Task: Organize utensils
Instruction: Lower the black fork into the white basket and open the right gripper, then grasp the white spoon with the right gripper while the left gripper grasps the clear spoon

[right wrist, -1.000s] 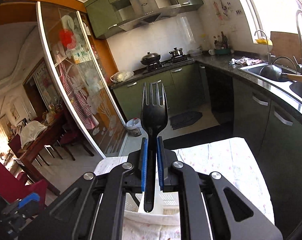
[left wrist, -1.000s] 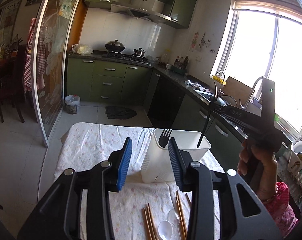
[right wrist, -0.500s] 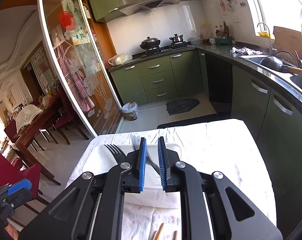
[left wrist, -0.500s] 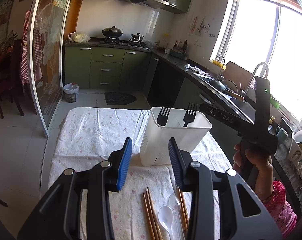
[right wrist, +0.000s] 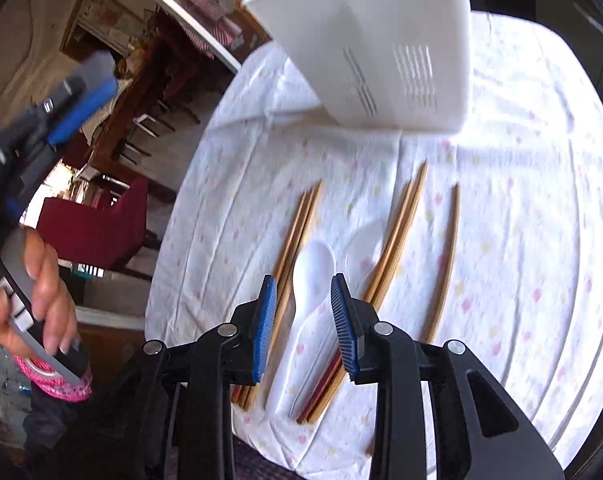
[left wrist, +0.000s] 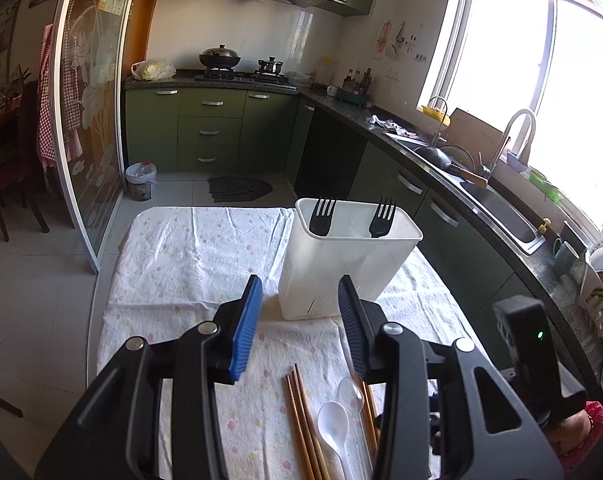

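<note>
A white utensil holder (left wrist: 349, 272) stands on the flowered cloth with two black forks (left wrist: 322, 218) (left wrist: 382, 220) upright in it. Nearer me lie wooden chopsticks (left wrist: 301, 420) and two white plastic spoons (left wrist: 333, 420). My left gripper (left wrist: 299, 300) hovers open in front of the holder; its jaws are opening slightly and hold nothing. My right gripper (right wrist: 303, 292) points down over a white spoon (right wrist: 313, 268). Its jaws are opening and the spoon lies on the cloth below the gap, not gripped. Chopsticks (right wrist: 297, 232) (right wrist: 401, 232) flank that spoon.
The cloth-covered table (left wrist: 189, 264) drops off to tiled floor on the left. A green kitchen counter with a sink (left wrist: 493, 208) runs along the right. A hand (right wrist: 41, 280) holds the left gripper (right wrist: 81, 104) at the left of the right wrist view. A single chopstick (right wrist: 447, 260) lies apart.
The right gripper let its black fork go into the holder, then swung down over the spoons and chopsticks with its jaws widening. The left gripper tipped down a little.
</note>
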